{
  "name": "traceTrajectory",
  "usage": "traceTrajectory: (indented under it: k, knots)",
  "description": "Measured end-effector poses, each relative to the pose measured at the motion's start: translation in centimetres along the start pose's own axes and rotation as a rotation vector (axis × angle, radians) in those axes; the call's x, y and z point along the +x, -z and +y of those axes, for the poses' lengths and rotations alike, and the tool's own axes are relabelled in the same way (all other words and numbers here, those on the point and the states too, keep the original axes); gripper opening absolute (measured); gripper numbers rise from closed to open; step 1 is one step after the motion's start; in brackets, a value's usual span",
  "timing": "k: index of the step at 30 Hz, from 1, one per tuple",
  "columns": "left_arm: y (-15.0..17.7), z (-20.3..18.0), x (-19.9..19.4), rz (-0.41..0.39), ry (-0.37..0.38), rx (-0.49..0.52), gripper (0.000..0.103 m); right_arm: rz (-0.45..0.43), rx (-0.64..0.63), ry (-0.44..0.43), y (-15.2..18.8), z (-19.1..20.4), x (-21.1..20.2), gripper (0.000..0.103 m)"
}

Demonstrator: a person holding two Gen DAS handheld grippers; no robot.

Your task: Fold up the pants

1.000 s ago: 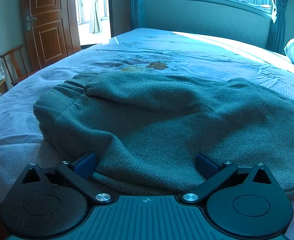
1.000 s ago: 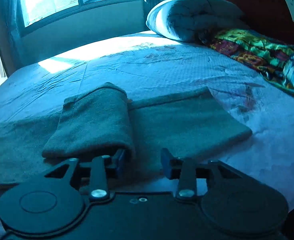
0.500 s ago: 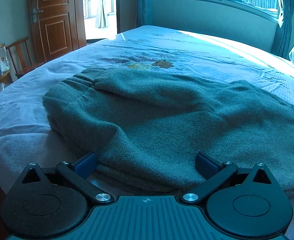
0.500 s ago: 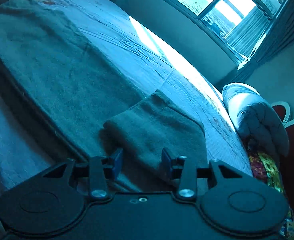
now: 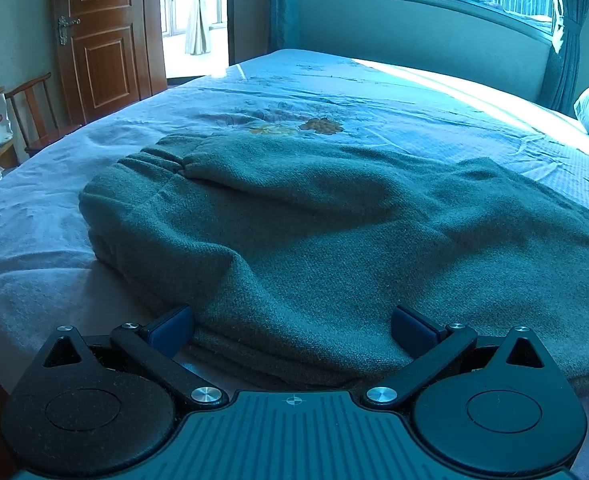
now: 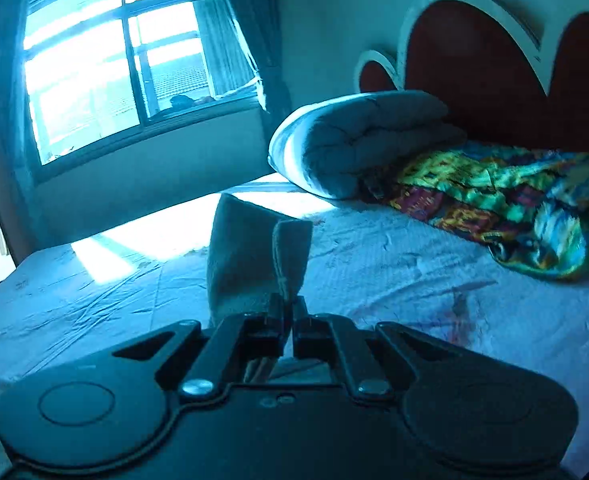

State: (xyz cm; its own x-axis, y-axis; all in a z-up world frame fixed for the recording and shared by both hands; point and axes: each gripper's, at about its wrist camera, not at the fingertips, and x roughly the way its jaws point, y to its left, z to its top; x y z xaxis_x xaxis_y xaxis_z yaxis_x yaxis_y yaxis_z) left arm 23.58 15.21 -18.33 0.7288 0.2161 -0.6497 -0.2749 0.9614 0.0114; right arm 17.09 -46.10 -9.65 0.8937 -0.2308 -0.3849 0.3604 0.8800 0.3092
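Note:
Grey-green pants (image 5: 334, 232) lie flat on the bed, elastic waistband at the left, in the left wrist view. My left gripper (image 5: 292, 324) stands open at the near edge of the cloth, its blue pads wide apart on either side of the fabric without pressing it. In the right wrist view my right gripper (image 6: 288, 306) is shut on the leg end of the pants (image 6: 254, 256), which stands up from the jaws, lifted above the sheet.
The bed sheet (image 6: 414, 280) stretches to a rolled grey duvet (image 6: 358, 140) and a colourful blanket (image 6: 514, 204) by the red headboard. A wooden door (image 5: 102, 36) and chairs (image 5: 34, 108) stand left of the bed; a window wall runs behind.
My right gripper closed on the leg end and lifted it off the bed, swinging its view toward the headboard. The left gripper stayed where it was, still open.

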Motion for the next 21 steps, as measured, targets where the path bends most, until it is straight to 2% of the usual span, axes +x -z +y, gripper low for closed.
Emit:
traceTrajectory:
  k: [3, 5, 8, 11, 14, 17, 18, 19, 20, 21]
  knots:
    - [0.0, 0.0, 0.0, 0.001, 0.0, 0.0, 0.103, 0.166, 0.143, 0.063, 3.5, -5.2, 3.3, 0.0]
    - [-0.2, 0.0, 0.1, 0.011, 0.004, 0.005, 0.103, 0.21, 0.172, 0.068, 5.3, -6.4, 4.0, 0.0]
    - [-0.8, 0.2, 0.3, 0.042, 0.019, 0.019, 0.103, 0.193, 0.233, 0.051, 5.7, -6.7, 3.7, 0.0]
    - [-1.4, 0.3, 0.6, 0.077, 0.036, 0.044, 0.103, 0.171, 0.216, 0.046, 4.6, -6.1, 3.1, 0.0]
    - [-1.4, 0.4, 0.6, 0.076, 0.049, 0.053, 0.103, 0.216, 0.217, 0.09, 5.2, -6.9, 4.1, 0.0]
    - [-1.0, 0.4, 0.5, 0.057, 0.052, 0.054, 0.103, 0.251, 0.255, 0.076, 6.2, -8.0, 4.9, 0.0]
    - [-1.0, 0.4, 0.3, 0.054, 0.053, 0.052, 0.103, 0.222, 0.237, 0.084, 5.9, -7.4, 3.9, 0.0]
    - [-1.0, 0.4, 0.1, 0.051, 0.054, 0.048, 0.103, 0.181, 0.213, 0.109, 5.4, -6.8, 2.9, 0.009]
    - [-1.0, 0.5, -0.2, 0.043, 0.054, 0.048, 0.103, 0.138, 0.179, 0.126, 5.0, -5.9, 1.6, 0.009]
    - [-0.9, 0.5, -0.7, 0.024, 0.057, 0.053, 0.103, 0.126, 0.155, 0.083, 4.8, -5.1, 0.7, 0.009]
